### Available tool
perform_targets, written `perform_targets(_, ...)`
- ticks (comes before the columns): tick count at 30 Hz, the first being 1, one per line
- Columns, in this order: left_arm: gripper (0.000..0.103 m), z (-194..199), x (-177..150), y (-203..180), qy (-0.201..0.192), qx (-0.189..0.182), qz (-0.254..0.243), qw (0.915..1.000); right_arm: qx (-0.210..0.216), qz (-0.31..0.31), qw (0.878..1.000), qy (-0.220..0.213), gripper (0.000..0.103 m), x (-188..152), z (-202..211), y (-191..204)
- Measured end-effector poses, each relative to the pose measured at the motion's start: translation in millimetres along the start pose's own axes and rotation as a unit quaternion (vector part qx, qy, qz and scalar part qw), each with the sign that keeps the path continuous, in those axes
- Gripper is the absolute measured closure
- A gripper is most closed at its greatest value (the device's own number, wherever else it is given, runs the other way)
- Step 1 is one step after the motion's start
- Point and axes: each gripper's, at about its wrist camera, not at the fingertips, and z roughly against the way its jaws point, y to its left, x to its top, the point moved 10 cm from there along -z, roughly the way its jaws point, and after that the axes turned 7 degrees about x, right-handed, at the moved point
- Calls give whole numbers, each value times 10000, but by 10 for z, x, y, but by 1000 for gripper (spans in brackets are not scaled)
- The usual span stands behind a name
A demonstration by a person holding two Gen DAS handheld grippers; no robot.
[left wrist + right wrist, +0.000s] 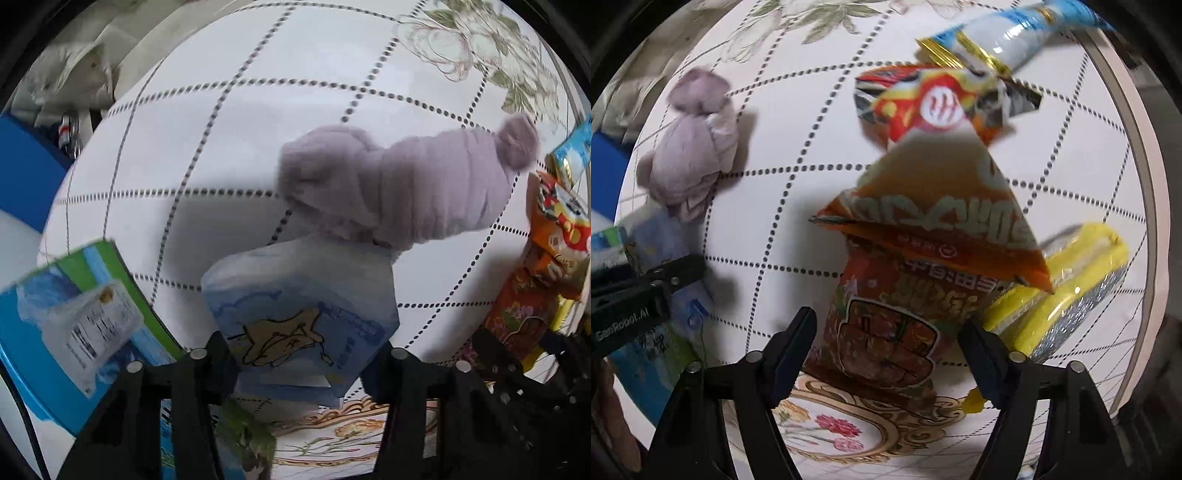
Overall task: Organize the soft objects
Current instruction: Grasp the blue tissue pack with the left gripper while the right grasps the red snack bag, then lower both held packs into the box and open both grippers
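Note:
In the left wrist view my left gripper is closed on a pale blue tissue pack with a yellow cartoon figure. A lilac plush toy lies on the table just beyond the pack. In the right wrist view my right gripper is open, its jaws on either side of a red-brown snack bag without clearly pressing it. An orange snack bag leans over it. The plush lies at the left, and the left gripper with the tissue pack shows at the left edge.
A red-orange bag and a blue-white packet lie further back. A yellow sponge pack sits right of the snack bags. A green-blue box lies at the left. The round table has a dotted grid and floral print.

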Motion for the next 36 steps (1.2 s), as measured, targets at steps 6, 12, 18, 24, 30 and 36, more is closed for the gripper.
perform_targets(6, 64, 264, -221, 132, -398, -229, 343, 9984, -387, 369, 9980, -333, 52, -118, 173, 155)
perform_targets(12, 64, 1069, -607, 463, -1085, -829, 688, 9882, 47, 1089, 9913, -741, 53, -467, 820, 651)
perform_targets(18, 64, 1417, -1331, 1258, -1339, -869, 969, 9824, 581, 2175, 9705, -859, 53, -1089, 1305, 1567)
perform_targets(24, 64, 931, -1962, 2315, -935, -329, 1554, 9829, 761, 3177, 9435, -548, 53, -1794, 1057, 2694)
perform_targets(30, 64, 39, -2271, 2807, -68, -616, 1971, 9784, 547, 3452, 9369, 50, 53, -2025, 277, 3421)
perform_targets(36, 64, -544, -2295, 2778, 457, -1154, 1987, 9722, 206, 3496, 9357, 417, 53, -2044, -386, 3654)
